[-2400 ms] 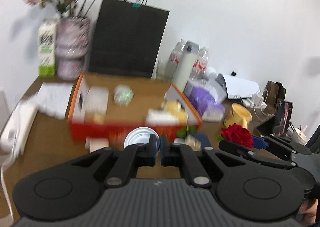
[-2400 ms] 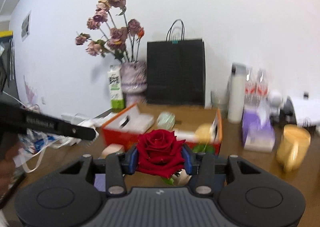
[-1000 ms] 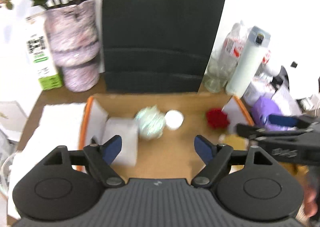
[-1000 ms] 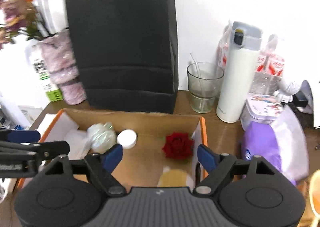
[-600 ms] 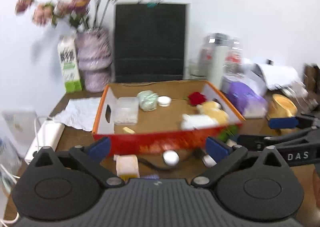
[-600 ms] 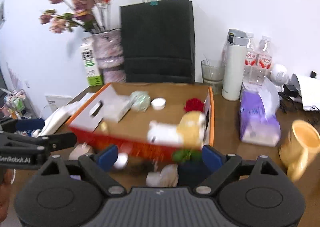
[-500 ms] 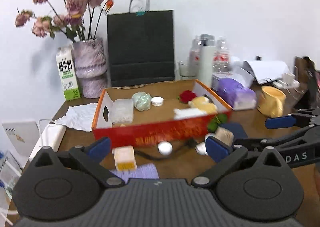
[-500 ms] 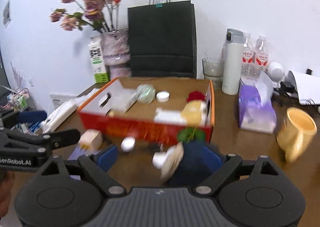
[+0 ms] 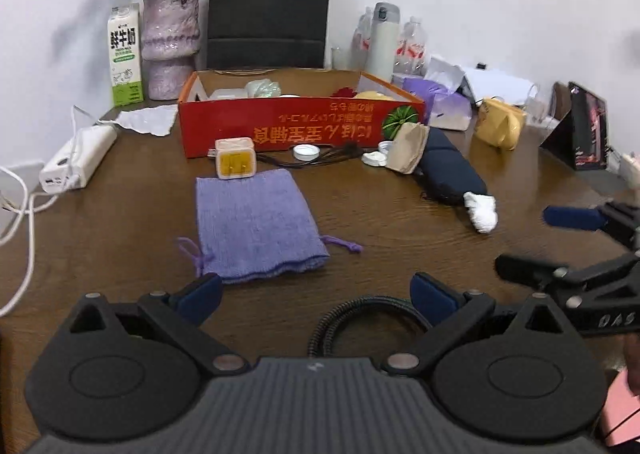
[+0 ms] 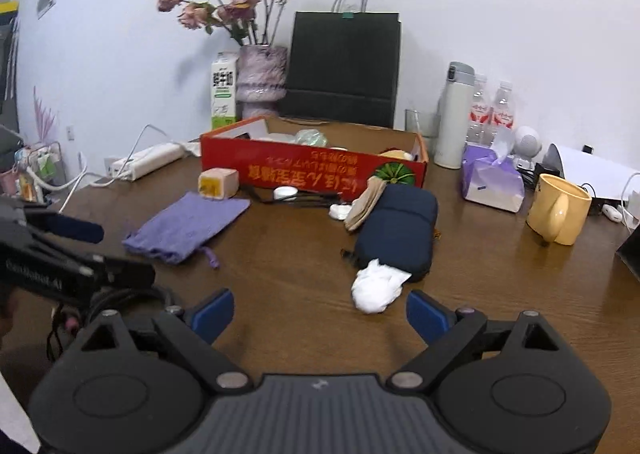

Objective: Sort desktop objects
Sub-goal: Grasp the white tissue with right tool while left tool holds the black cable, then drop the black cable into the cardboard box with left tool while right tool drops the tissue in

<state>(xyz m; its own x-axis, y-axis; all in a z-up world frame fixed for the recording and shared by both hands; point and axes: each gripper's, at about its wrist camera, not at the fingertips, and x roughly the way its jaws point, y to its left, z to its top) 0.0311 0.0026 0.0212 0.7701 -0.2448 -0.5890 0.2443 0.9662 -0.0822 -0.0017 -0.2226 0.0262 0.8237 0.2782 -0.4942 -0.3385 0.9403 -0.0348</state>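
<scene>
Desktop objects are partly sorted: the orange cardboard box at the far middle of the table already holds a rose, a white lid, a wrapped bundle and some yellow and white items. Left on the wood near its front wall are a yellow cube, a purple drawstring pouch, a white cap, a black cord, a tan packet, a navy case and a crumpled white tissue. By my reading, roughly half remains. Left gripper stands wide apart and empty, near the pouch's near edge; right gripper is likewise spread and empty, tissue just beyond its fingers. Open wood lies between pouch and case; a mug and tissue pack crowd the right.
</scene>
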